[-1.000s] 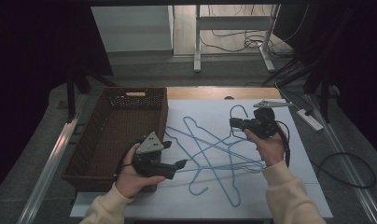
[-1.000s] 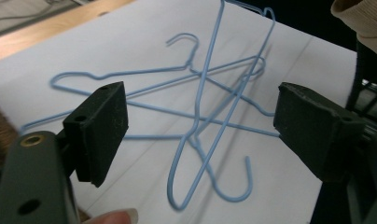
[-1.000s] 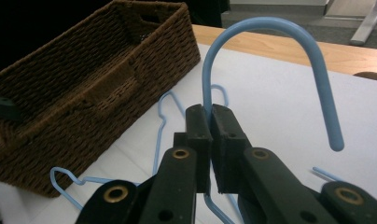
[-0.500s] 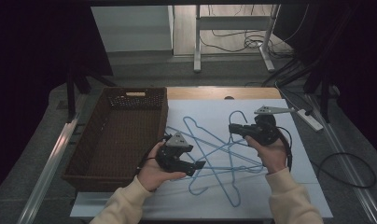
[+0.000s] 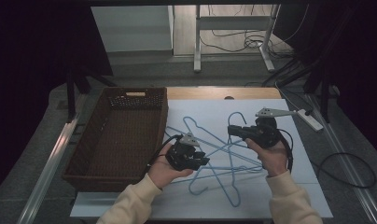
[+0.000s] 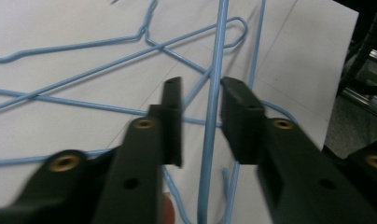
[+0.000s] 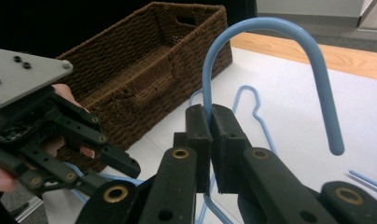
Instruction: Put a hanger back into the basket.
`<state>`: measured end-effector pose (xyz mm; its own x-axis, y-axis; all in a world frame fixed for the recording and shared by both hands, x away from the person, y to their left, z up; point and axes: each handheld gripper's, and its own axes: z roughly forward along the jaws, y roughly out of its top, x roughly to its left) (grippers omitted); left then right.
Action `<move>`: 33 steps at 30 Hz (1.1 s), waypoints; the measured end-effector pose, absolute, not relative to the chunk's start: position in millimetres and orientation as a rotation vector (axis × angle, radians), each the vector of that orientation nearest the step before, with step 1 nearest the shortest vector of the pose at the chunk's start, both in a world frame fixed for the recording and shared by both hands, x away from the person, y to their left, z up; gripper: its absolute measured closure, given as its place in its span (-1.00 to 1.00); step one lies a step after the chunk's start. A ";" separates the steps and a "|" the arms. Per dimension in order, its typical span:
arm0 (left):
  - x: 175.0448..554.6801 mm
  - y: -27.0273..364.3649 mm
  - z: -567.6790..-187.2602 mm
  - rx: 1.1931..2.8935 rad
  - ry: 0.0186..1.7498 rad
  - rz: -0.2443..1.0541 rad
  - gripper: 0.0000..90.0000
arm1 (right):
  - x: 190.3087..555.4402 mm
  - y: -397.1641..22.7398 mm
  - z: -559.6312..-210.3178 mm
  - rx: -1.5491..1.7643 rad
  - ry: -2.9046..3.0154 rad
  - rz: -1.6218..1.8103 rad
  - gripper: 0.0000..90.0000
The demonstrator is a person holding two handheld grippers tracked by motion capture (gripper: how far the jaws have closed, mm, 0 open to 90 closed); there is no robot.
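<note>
You are working over a white sheet [image 5: 289,140] spread on the table [image 5: 210,93], where several blue wire hangers are lying crossed in a tangle. Your right gripper [image 7: 211,114] is holding one blue hanger [image 7: 270,28] by its neck, just below the hook: the jaws are pinching the wire tightly with almost no gap between them, and the hook is arching up and over to the right in the right gripper view, clear of the sheet. In the high view that right gripper [image 5: 233,130] is sitting over the right half of the tangle, with its jaws pointing left. Your left gripper [image 5: 203,161] is resting low over the near left part of the hangers, just beside the wicker basket [image 5: 116,140]. Its jaws have just been closing, and a straight run of blue wire [image 6: 211,126] is standing between them in the left gripper view; a narrow gap is still showing on either side of the wire, so the pads are not yet pressing on it. The other loose hangers [image 6: 84,70] are lying flat on the sheet beyond those jaws, crossing one another. The basket is sitting at the left edge of the sheet, well apart from your right gripper.
</note>
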<state>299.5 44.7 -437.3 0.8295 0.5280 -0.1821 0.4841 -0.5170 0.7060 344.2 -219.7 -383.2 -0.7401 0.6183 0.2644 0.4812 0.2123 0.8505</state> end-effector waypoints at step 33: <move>295.7 91.1 -389.7 1.991 0.757 0.136 0.92 | 309.9 -238.8 -363.0 0.841 2.104 1.669 -0.23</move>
<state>295.7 91.1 -389.7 0.8008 0.5614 -0.2087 0.4538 -0.3413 0.8232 309.9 -238.8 -363.0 -0.7728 0.6260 0.1043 0.2440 0.1414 0.9594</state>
